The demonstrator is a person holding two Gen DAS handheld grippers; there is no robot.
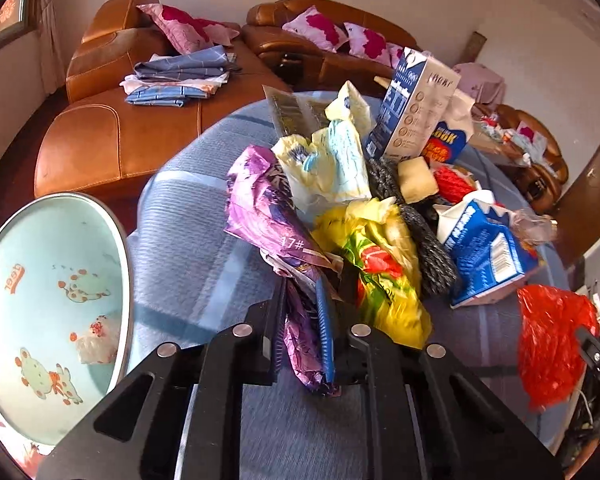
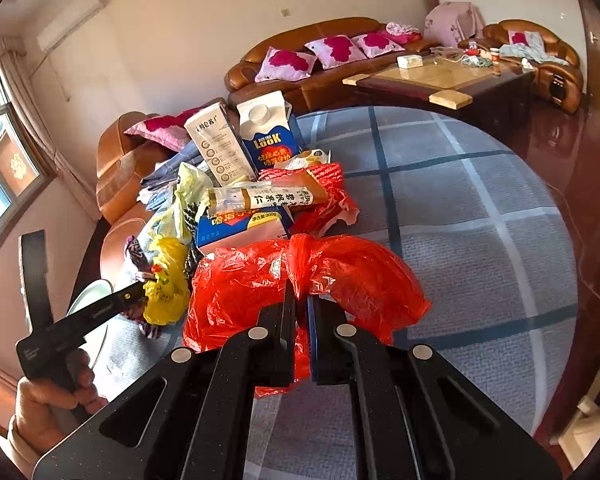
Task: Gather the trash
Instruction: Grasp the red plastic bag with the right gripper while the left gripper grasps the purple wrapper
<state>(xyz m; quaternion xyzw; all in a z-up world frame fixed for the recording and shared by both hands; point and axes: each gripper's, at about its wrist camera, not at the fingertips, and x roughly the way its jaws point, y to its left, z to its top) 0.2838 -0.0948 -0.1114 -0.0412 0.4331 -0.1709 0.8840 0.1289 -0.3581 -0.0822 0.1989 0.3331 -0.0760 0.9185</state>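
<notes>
Now the left gripper is pinching the purple wrapper and the right gripper is squeezing the red bag tight, so thin plastic may be ripping or slipping.

warm daylight comes through the window far left of the right tongs, leaving the wall behind pale and bright. colours are vivid. strong fisheye bending curves both views into black corners. wrappers close to the tongs look slightly smeared.
</notes>
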